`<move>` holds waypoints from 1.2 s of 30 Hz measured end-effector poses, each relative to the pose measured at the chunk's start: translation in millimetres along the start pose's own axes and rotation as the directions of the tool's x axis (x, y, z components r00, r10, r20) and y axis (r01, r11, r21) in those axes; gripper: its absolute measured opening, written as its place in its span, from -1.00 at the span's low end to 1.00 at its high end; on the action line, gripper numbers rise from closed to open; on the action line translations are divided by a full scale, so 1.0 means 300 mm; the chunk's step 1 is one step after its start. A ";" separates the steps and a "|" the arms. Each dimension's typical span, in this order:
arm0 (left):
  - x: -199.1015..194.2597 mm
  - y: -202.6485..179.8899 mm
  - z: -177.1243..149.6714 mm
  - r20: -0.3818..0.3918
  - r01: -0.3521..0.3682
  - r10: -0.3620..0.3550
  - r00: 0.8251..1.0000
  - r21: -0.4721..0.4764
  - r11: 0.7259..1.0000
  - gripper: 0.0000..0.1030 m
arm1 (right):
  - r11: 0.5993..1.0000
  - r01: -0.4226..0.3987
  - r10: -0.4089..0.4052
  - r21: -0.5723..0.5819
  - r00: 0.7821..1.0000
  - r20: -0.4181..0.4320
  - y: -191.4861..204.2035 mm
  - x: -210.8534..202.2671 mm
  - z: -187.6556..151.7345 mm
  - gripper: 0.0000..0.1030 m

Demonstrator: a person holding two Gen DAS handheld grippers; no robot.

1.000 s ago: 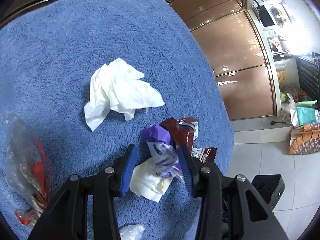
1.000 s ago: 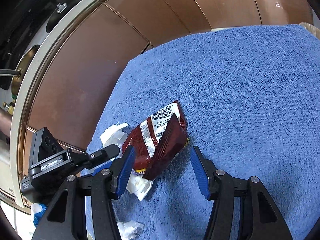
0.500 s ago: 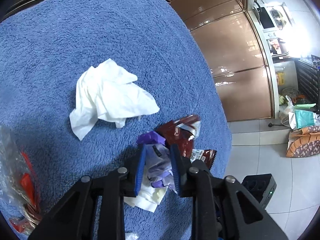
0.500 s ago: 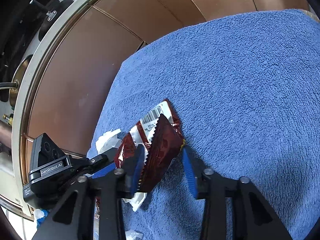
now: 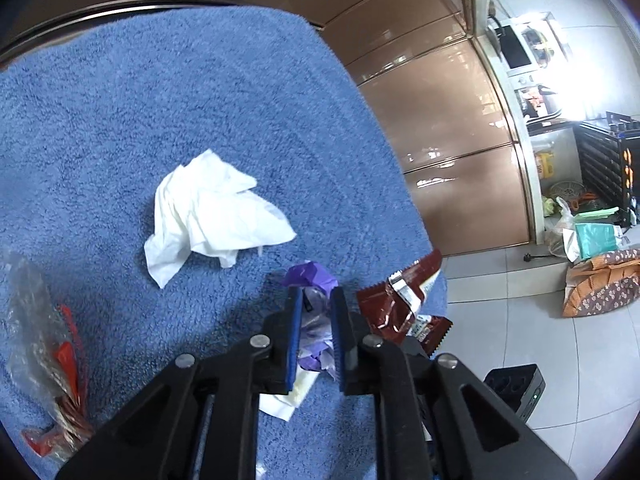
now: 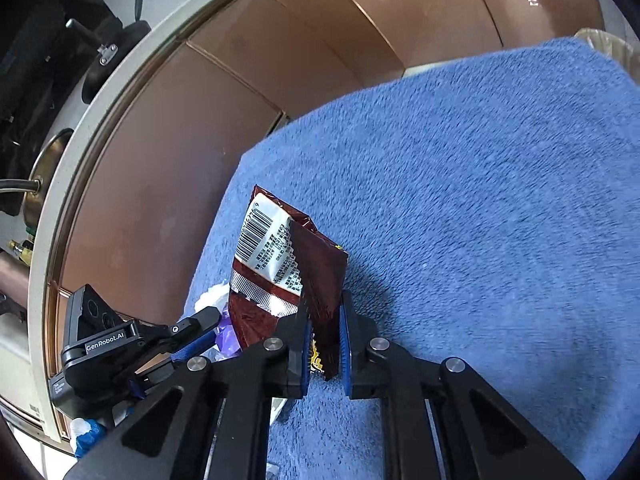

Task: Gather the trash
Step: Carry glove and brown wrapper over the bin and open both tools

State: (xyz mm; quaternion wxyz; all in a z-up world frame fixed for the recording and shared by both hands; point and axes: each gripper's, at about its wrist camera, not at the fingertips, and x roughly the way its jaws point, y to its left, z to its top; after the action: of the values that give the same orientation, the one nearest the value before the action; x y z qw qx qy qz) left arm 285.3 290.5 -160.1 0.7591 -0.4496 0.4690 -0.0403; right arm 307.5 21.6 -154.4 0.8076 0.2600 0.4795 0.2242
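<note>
We have both grippers down at the near right corner of the fuzzy blue towel [image 5: 120, 128]. Our left gripper [image 5: 315, 304] is closing its blue pads on the crumpled purple plastic wrapper [image 5: 310, 276], which sits squeezed between the jaws with a pale paper scrap [image 5: 288, 400] under it. Our right gripper [image 6: 324, 328] is closing on the dark red foil snack bag [image 6: 280, 264], pinching its lower edge so the bag stands tilted above the towel. A crumpled white tissue [image 5: 212, 212] lies farther in, well apart, and a clear plastic wrapper with red print [image 5: 44, 344] rests at the near left edge.
</note>
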 end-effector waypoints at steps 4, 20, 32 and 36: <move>-0.041 -0.030 -0.014 0.016 0.018 -0.018 1.000 0.020 1.000 -0.76 | 1.000 0.002 -0.002 -0.003 0.999 0.036 -0.008 -0.069 0.003 -0.78; -0.107 -0.361 -0.179 -0.005 0.124 -0.125 0.992 0.168 0.978 -0.76 | 0.999 0.018 -0.027 0.044 0.977 0.213 -0.242 -0.576 0.004 -0.79; 0.263 -0.864 -0.484 -0.237 0.237 -0.159 0.959 0.351 0.906 -0.76 | 0.962 0.202 -0.258 0.184 0.895 0.363 -0.630 -0.974 0.048 -0.79; 0.466 -1.001 -0.650 -0.324 0.248 -0.119 0.939 0.395 0.885 -0.76 | 0.920 0.319 -0.385 0.228 0.847 0.367 -0.778 -1.038 0.048 -0.79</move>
State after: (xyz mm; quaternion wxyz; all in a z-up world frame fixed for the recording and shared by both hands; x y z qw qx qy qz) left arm 325.7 -80.6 -68.6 0.7549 -0.3030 0.5095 -0.2805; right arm 209.8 -349.9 -92.0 0.8931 0.2713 0.3579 -0.0255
